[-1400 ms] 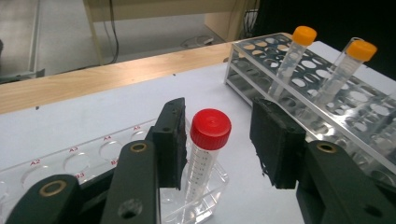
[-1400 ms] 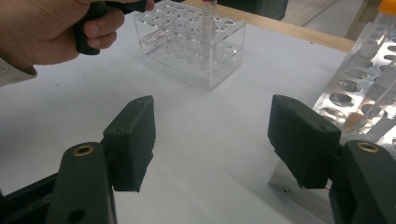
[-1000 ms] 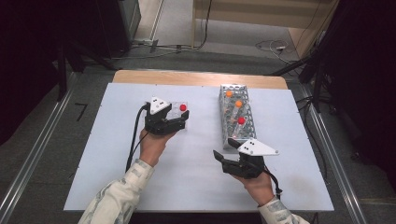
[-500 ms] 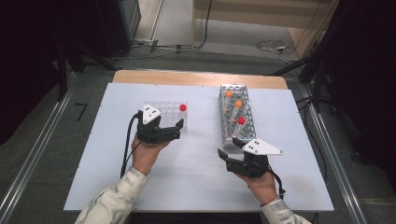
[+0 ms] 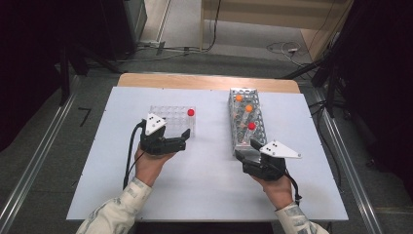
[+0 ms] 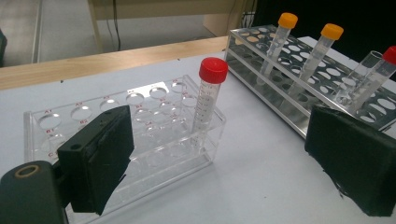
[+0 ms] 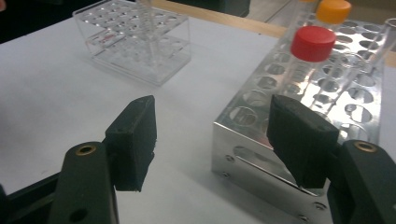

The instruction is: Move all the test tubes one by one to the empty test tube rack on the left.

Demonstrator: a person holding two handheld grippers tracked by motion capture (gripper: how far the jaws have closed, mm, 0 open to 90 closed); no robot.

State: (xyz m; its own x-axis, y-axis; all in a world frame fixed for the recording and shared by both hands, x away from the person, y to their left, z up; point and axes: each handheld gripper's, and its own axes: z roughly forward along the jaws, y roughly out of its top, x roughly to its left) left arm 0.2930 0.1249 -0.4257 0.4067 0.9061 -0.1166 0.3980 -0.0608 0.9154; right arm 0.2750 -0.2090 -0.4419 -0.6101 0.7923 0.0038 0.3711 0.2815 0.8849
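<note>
While the red-capped tube [image 6: 208,100] stands upright in a corner hole of the clear rack [image 6: 140,135] toward the tabletop's far edge, the left gripper [image 5: 176,141] sits just beside it, jaws having just spread, nothing between them. Near the metal rack's [image 5: 247,124] near end, the right gripper [image 5: 246,148] is also spread, pinching nothing.

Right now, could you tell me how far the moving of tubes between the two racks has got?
One red-capped tube stands in the clear plastic rack. The left gripper has just opened, with nothing between its jaws. Two orange-capped tubes and another red-capped tube remain in the metal rack, beside the open right gripper.
</note>
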